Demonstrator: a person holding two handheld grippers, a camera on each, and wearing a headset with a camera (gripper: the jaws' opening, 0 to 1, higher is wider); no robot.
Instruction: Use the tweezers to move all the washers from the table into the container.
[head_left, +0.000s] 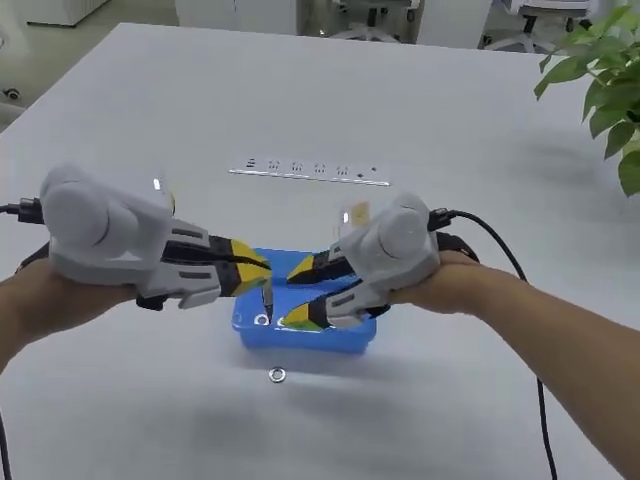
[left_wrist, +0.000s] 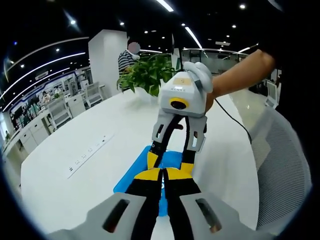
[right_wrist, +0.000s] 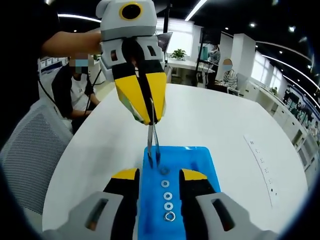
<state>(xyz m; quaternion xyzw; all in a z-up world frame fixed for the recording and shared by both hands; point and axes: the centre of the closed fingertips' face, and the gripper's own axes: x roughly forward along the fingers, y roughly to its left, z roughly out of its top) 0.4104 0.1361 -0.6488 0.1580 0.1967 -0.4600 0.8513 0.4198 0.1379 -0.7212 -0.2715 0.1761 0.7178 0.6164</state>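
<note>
A blue container (head_left: 345, 340) sits on the white table (head_left: 420, 130). Several washers (right_wrist: 168, 195) lie in a row in the container (right_wrist: 200, 165). One washer (head_left: 277, 375) lies on the table just in front of it. My left gripper (head_left: 262, 270) is shut on metal tweezers (head_left: 267, 296), which point down into the container. In the right gripper view the left gripper (right_wrist: 150, 117) hangs from above, with the tweezers (right_wrist: 152, 140) ending just above the topmost washer. My right gripper (right_wrist: 159, 175) stands open over the container, opposite the left one (left_wrist: 162, 174).
A white power strip (head_left: 310, 170) lies further back on the table. A green plant (head_left: 600, 80) stands at the far right edge. An office chair (right_wrist: 25, 150) and seated people are beyond the table's edge.
</note>
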